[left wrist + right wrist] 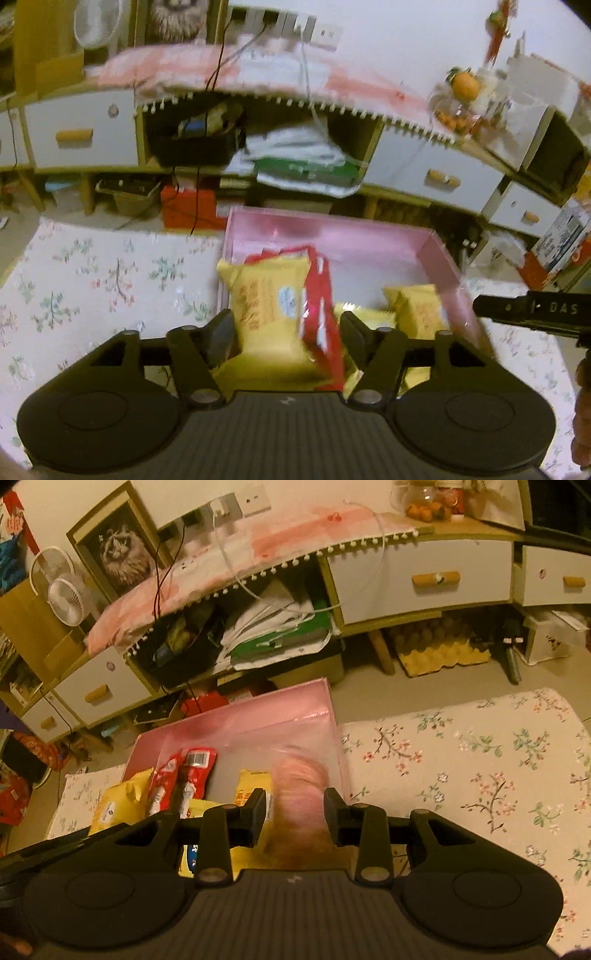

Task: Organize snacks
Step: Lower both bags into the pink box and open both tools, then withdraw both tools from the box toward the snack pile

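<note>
Two walls of the pink box point(325, 701) hem us in, its far half bare and the flowered cloth point(480, 760) open to the right. Our left gripper point(286, 325) clamps a yellow packet point(269, 295) and red packet point(319, 306), both upright, long axes pointing away. Our right gripper point(295, 808) pinches a blurred pink snack point(299, 790) over the box.

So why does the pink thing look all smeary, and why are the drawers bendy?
In the right wrist view the pink packet between the right gripper fingers is motion-blurred; the drawers curve from fisheye distortion. In the left wrist view the yellow packet is slightly smeared, and the light is dim and orange.
</note>
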### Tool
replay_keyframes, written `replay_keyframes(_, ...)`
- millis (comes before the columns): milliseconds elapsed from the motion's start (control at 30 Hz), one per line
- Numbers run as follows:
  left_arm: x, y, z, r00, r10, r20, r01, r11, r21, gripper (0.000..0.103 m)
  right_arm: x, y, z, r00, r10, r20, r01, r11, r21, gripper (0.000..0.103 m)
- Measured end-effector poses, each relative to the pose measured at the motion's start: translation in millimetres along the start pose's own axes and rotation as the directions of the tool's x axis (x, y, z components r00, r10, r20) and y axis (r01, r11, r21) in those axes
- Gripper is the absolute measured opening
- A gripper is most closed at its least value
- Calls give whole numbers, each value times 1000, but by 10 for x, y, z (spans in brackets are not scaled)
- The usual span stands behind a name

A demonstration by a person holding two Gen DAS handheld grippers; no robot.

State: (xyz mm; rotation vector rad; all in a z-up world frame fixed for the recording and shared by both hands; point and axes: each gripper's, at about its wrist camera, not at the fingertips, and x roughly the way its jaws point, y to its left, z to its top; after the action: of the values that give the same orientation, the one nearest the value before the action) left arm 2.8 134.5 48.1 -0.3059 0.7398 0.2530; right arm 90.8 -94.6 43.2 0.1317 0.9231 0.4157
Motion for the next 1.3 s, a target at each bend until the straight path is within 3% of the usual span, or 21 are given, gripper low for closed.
replay_keyframes(333, -524, 229, 110, 997, -59, 56, 66, 990, -125, 70, -240, 41, 35, 998, -49, -26, 48, 998, -26, 32)
replay_keyframes(567, -930, 297, -28, 997, -73, 16, 75, 986, -149, 71, -767, 212, 5, 1000, -26, -15, 24, 995, -96, 33)
replay_keyframes(733, -1208, 341, -222, 997, -66, -27, 59, 979, -194, 73, -1176, 344, -138, 1000, 28, -5, -28, 996, -88, 39)
replay_keyframes(867, -1334, 448, -510, 995, -34, -90, 3, 947, -323, 79, -1386, 441, -312, 999, 34, -22, -37, 992, -122, 45)
replay_keyframes(933, -1380, 514, -670, 992, -68, -110, 18, 913, -408, 79, -1461, 443, -421, 996, 83, -29, -86, 987, -133, 54)
replay_keyframes(1000, -1394, 597, -782, 988, -94, -120, 26, 878, -478, 79, -1463, 421, -520, 993, 106, -46, -111, 982, -152, 54)
replay_keyframes(1167, -1296, 739, -886, 986, -26, -163, -65, 848, -525, 79, -1401, 385, -646, 993, 80, -91, -98, 972, -215, 54)
replay_keyframes(1300, -1223, 777, -971, 984, -47, -174, -63, 816, -575, 79, -1379, 314, -696, 993, 56, -104, -77, 973, -215, 54)
